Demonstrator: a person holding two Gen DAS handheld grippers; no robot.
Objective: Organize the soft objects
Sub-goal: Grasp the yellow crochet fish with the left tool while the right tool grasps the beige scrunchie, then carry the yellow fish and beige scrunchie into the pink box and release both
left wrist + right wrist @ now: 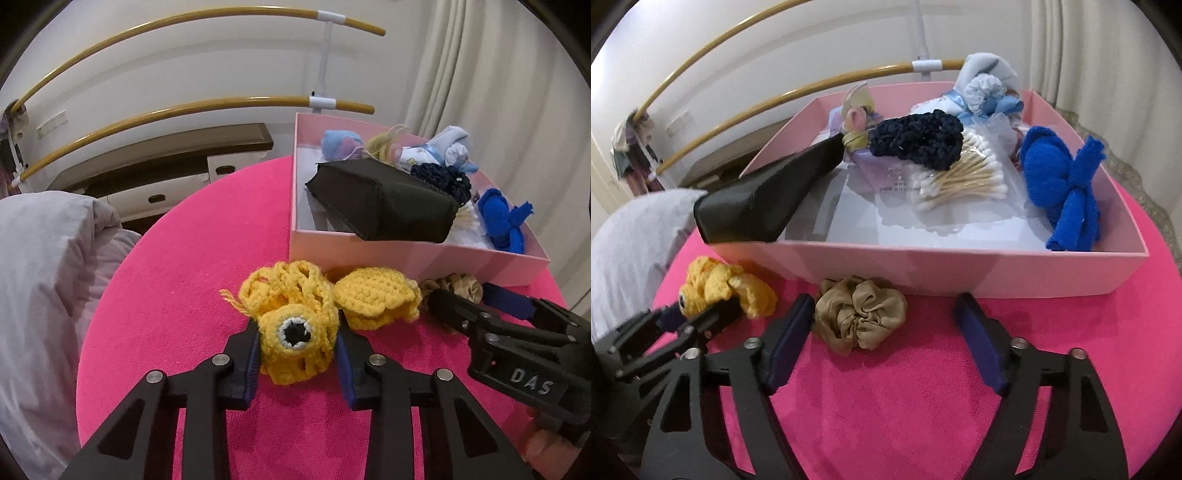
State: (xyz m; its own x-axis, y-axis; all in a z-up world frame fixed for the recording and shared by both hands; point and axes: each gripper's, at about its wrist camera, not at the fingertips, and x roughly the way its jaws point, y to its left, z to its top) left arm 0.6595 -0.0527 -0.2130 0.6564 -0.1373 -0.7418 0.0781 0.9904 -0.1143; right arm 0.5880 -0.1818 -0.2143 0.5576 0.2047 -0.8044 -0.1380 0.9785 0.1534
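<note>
Starting at the fingers: the left gripper (297, 354) is clamped onto the yellow crochet toy (295, 325), both blue fingers (252, 360) pressed into its sides right at the knitted eye, so that one is gripped but not lifted off the table (177, 258) yet. The right gripper (882, 332) is roughly half open around the tan satin scrunchie (860, 317); one finger (788, 336) looks to be just touching its edge, the other stands clear of it, so nothing is held there yet.

Both items sit on the pink-covered table just in front of the near wall of the pink box (960, 269), the toy toward the box's near-left corner, the scrunchie toward the middle of that wall.

Progress-wise, most of it looks done. Counted in the box: one black pouch (764, 206) (left hanging over the near-left corner, probably to be tucked in), one navy crochet piece (916, 140), one bright blue felt piece (1056, 184), one bag of cotton swabs (964, 181), and a pile of pale blue and pastel fabric bits along the far wall that can't be counted apart reliably. Outside the box: two things, one toy and one scrunchie. So two items appear to be left, both already being gone after, one per gripper.
</note>
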